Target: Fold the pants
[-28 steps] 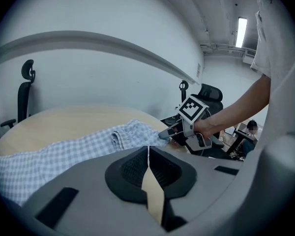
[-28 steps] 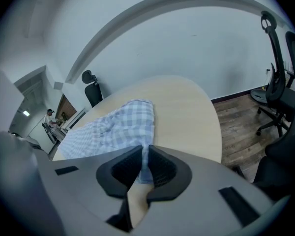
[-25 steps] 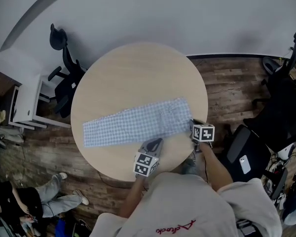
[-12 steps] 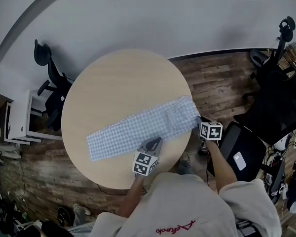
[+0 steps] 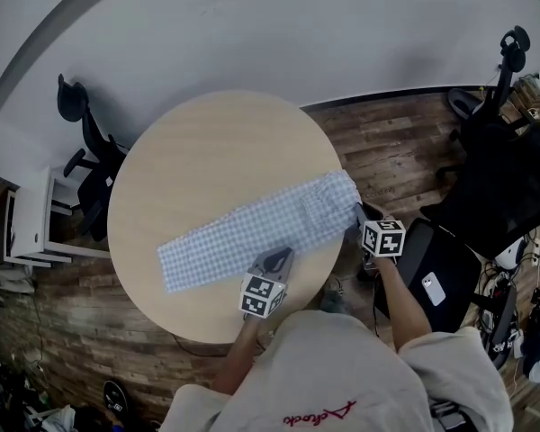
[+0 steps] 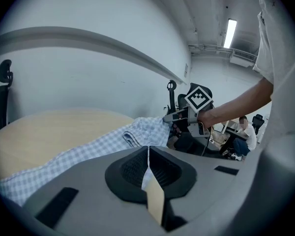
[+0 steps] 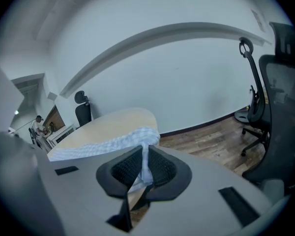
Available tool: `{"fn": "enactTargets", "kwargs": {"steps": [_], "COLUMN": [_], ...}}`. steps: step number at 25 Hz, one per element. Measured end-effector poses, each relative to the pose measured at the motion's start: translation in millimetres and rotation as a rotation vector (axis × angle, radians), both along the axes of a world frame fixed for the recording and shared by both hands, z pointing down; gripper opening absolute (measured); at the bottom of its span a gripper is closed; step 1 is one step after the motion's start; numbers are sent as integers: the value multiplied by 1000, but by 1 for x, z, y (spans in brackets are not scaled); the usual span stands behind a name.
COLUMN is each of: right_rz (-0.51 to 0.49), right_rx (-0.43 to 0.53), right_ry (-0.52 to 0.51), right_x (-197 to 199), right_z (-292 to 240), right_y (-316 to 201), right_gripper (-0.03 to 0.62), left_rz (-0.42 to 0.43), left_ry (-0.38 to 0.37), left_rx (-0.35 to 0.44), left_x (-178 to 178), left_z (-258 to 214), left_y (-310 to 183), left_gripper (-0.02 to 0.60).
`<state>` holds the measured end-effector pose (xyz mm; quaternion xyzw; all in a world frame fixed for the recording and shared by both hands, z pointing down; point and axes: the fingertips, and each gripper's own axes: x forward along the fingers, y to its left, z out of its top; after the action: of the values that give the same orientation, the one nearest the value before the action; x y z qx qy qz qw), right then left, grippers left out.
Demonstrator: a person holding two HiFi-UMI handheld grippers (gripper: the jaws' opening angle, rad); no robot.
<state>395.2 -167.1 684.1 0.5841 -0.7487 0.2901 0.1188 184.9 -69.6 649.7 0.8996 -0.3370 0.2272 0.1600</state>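
Blue-and-white checked cotton: that's the pants [image 5: 252,228], laid in a long band across the near half of the round wooden table [image 5: 207,142], legs trailing off to the left and waistband at the right rim. Our left gripper [image 5: 276,259] is clamped on the near edge of the cloth around mid-length, with only a thin sliver of fabric showing between its pads. Our right gripper [image 5: 358,216] is pinched tight on the waist end, a bunched fold of check caught in its jaws right at the table's edge, bare floor beyond.

Here's the worry: that left bite looks shallow, so a brisk pull could slide the cloth free. The waist sits so close to the rim that a slip on the right would likely let it drop over the side. And if we lift unevenly, the fold line will probably skew.
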Motion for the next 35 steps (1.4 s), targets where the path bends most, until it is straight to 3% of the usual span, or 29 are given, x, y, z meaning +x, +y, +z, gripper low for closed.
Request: {"fn": "enactTargets", "kwargs": {"steps": [9,14,18,23,28,30,32,35], "right_rz": [-210,-400,-587,-747,-818,-840,-848,-847], "right_rx": [263,343,369,321,111,21,-9,-21], "right_ry": [134,234,371,484,387,344,321,283], "right_x": [-100,-183,-255,-331,-382,-392,-398,-403], "right_z": [-98,-121,-114,-71,6,31,42,45], "right_y": [8,27,47,68,92,107,115,119], "right_gripper": [58,58,58,58,61,98,152,174], "left_rz": [-18,-74,-142,-234,-332,-360,-378,-380], "left_ry": [21,34,41,35,17,14,11,10], "left_rx": [44,66,69,45,21,17,21,28], "left_x": [-46,-85,-121,-173,-222,-236,-245,-250], "left_z": [-18,-24,-27,-21,-14,-12,-12,-12], "left_y": [25,41,54,73,91,97,100,98], "left_gripper": [37,37,37,37,37,37,37,37]}}
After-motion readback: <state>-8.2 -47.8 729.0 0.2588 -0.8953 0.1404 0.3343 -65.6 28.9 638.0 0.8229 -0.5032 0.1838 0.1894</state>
